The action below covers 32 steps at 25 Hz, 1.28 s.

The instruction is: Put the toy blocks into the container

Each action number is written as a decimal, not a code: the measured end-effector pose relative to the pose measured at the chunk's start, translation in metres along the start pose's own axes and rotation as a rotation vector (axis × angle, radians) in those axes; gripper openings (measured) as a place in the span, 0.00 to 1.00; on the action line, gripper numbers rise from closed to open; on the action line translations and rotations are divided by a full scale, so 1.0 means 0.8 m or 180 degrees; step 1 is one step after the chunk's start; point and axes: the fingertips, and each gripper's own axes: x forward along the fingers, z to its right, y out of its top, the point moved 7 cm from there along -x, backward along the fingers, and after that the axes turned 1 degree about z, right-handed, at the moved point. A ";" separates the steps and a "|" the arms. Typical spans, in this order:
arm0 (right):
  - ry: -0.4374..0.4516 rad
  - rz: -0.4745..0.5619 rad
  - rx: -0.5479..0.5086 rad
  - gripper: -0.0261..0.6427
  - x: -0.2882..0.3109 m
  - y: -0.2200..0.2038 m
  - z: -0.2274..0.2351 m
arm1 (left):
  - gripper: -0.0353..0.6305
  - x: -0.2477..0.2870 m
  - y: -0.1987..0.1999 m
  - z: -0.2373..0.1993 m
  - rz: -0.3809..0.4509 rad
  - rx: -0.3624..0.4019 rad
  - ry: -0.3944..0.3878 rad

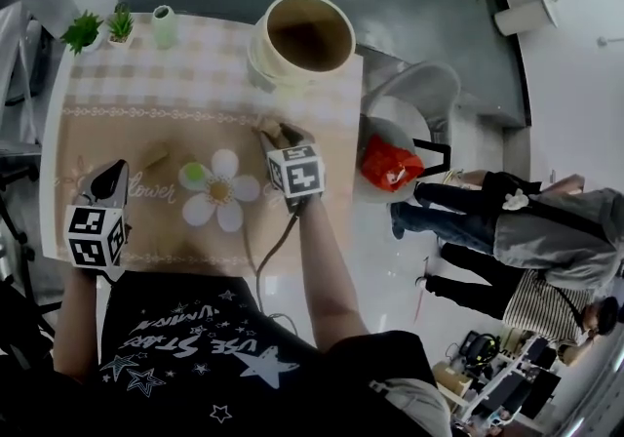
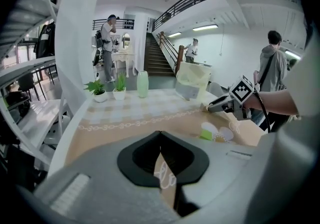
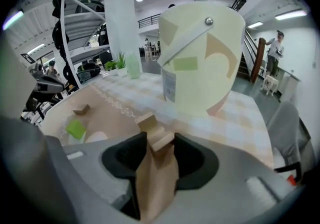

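Note:
A stepped wooden block (image 3: 152,127) lies on the tan tablecloth just in front of the cream bucket (image 3: 200,63). My right gripper (image 3: 159,138) has it between its fingertips, both pads against its sides. From the head view this gripper (image 1: 271,133) sits below the bucket (image 1: 302,35). A green block (image 1: 193,173) rests on the printed flower and a small tan block (image 1: 156,154) lies left of it. My left gripper (image 1: 115,170) hovers at the table's near left, jaws shut and empty, tips meeting (image 2: 160,133).
Two small potted plants (image 1: 83,32) and a pale green vase (image 1: 164,25) stand at the far left corner. A chair with a red bag (image 1: 390,162) is beside the table's right edge. People stand on the floor to the right.

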 end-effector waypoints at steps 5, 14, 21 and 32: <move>-0.0175 -0.0056 0.0088 0.27 -0.011 0.005 -0.015 | 0.07 0.000 -0.002 -0.013 0.0040 0.0005 -0.0105; -0.0456 0.0161 0.0168 0.26 -0.053 0.031 -0.052 | 0.07 -0.010 0.011 -0.043 0.0257 0.0011 -0.0292; -0.0730 0.0675 0.0287 0.26 -0.117 0.082 -0.070 | 0.07 -0.022 0.027 -0.058 0.0392 0.0058 -0.0470; -0.0920 0.1311 0.0062 0.26 -0.172 0.182 -0.034 | 0.07 -0.033 0.084 -0.050 0.0782 0.0130 -0.0477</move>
